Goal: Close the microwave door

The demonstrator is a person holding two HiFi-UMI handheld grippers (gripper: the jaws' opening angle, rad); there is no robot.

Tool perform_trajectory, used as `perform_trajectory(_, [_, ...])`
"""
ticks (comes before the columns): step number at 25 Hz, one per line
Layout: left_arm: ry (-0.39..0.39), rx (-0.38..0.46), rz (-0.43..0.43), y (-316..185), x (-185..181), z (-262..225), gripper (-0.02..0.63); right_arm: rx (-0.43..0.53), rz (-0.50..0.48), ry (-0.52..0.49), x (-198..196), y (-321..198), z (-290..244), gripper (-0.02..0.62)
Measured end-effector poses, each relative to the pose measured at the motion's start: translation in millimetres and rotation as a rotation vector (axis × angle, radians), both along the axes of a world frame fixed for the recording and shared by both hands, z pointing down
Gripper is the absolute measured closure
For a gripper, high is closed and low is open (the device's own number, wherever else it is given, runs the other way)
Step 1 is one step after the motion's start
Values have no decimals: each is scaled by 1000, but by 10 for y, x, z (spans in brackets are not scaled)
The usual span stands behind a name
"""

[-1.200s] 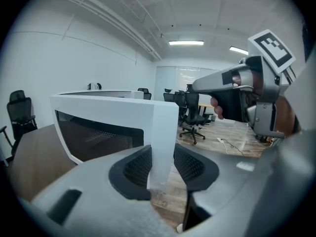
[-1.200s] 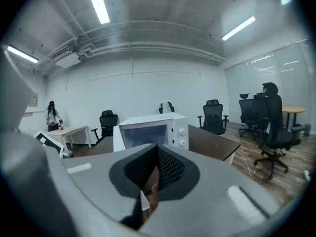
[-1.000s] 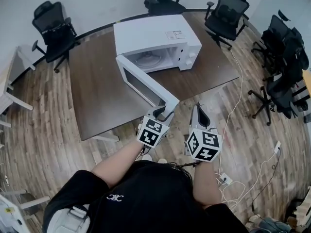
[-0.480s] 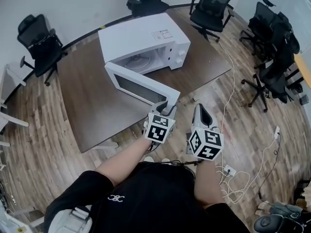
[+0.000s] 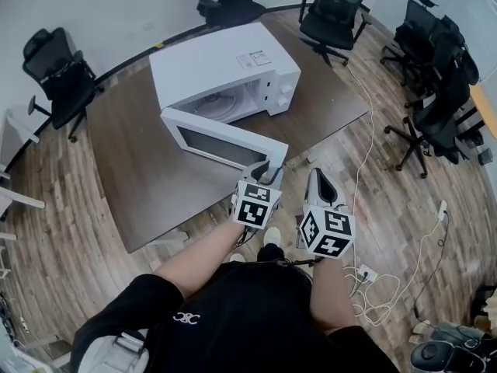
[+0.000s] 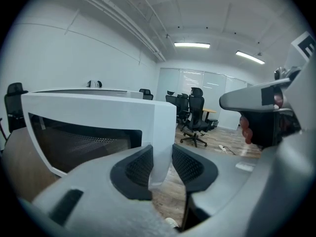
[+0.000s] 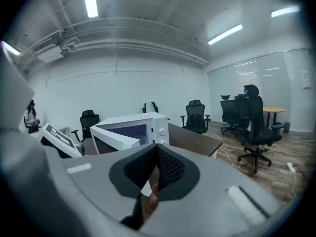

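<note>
The white microwave (image 5: pixel 225 64) stands on a dark brown table (image 5: pixel 140 177), its door (image 5: pixel 221 140) swung partway open toward me. My left gripper (image 5: pixel 268 169) is at the door's free edge. In the left gripper view that white edge (image 6: pixel 160 132) sits between the pads (image 6: pixel 138 167), which touch it on both sides while the jaws are closing. My right gripper (image 5: pixel 320 179) hovers just right of the door corner, off the table's near edge, shut with nothing in it. The right gripper view has the gripper (image 7: pixel 157 169) shut and the microwave (image 7: pixel 143 127) ahead to the left.
Black office chairs stand behind the table (image 5: pixel 330 10), at its left (image 5: pixel 54 61) and in a group at the right (image 5: pixel 439 76). A white cable and power strip (image 5: pixel 365 274) lie on the wood floor at my right.
The door has swung some way toward the microwave front, with my left gripper moving along at its free edge. The right gripper has barely shifted.
</note>
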State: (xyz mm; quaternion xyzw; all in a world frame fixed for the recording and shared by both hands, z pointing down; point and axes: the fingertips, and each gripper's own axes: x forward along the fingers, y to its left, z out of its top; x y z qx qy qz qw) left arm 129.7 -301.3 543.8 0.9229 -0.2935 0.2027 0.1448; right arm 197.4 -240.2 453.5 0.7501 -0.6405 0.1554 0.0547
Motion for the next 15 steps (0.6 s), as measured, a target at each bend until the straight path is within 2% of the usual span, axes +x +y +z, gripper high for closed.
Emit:
perform_trajectory(6, [7, -3, -20, -211, 187, -11, 476, 3, -26, -8, 208, -230, 33, 586])
perform_trajectory(15, [13, -18, -96, -595, 432, -18, 477, 24, -77, -16, 517, -637, 0, 586])
